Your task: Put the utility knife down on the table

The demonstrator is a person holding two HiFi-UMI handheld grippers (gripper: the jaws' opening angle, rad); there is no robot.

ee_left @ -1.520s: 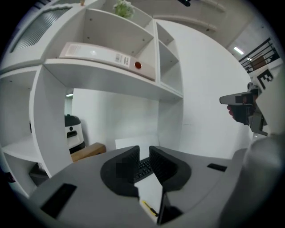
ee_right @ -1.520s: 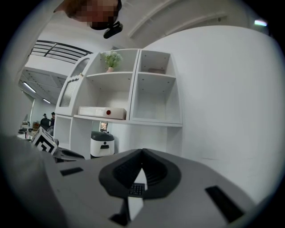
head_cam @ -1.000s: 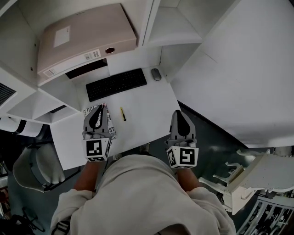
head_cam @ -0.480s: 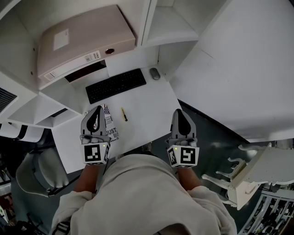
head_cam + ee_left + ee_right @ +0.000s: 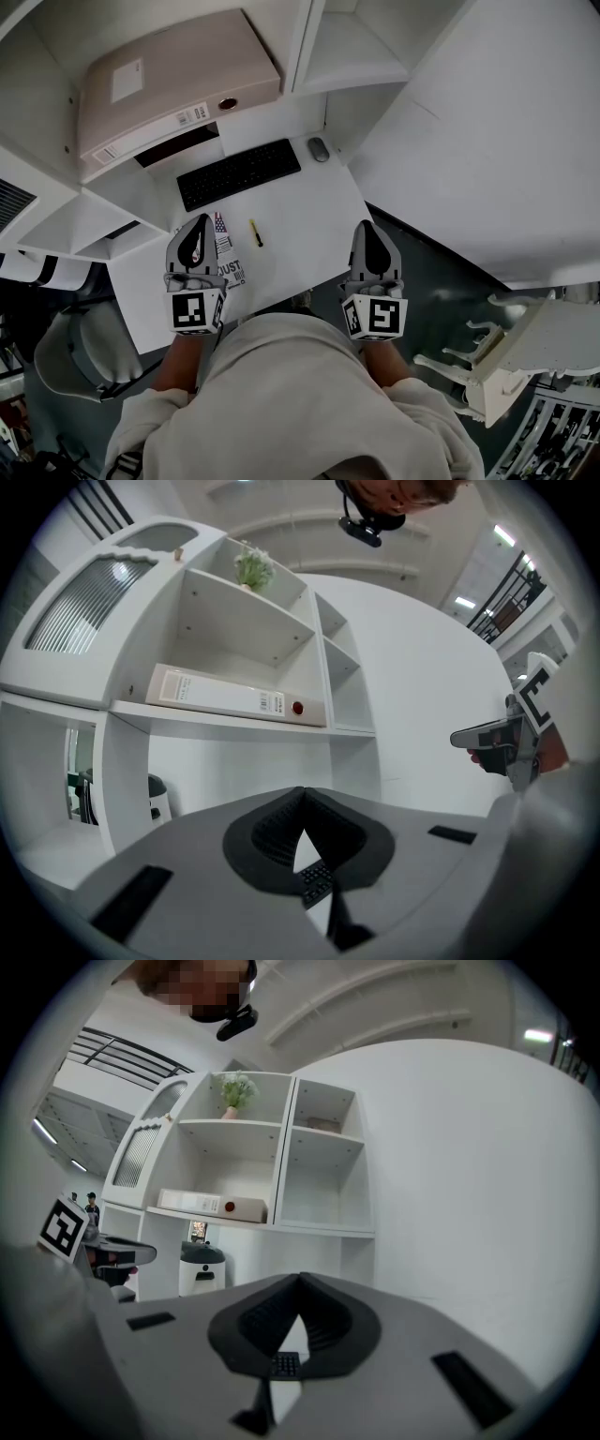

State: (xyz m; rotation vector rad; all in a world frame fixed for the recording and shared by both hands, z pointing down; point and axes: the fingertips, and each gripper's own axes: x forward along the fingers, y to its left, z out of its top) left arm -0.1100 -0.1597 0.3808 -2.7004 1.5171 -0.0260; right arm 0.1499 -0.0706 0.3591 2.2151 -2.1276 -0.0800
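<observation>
The yellow utility knife lies flat on the white table, between the two grippers and just in front of the keyboard. My left gripper hovers to its left over a printed leaflet, shut, with nothing between its pads. In the left gripper view the left gripper shows its jaws meeting, level, facing the shelves. My right gripper hangs off the table's right edge, also shut and empty. The right gripper likewise shows closed jaws in its own view.
A black keyboard and a grey mouse sit at the back of the table. A beige binder lies on the shelf above. White shelf units flank the desk. A chair stands at the lower left.
My left gripper has drawn slightly left and up, uncovering more of the leaflet. The knife lies where it was. The right gripper has kept still.
</observation>
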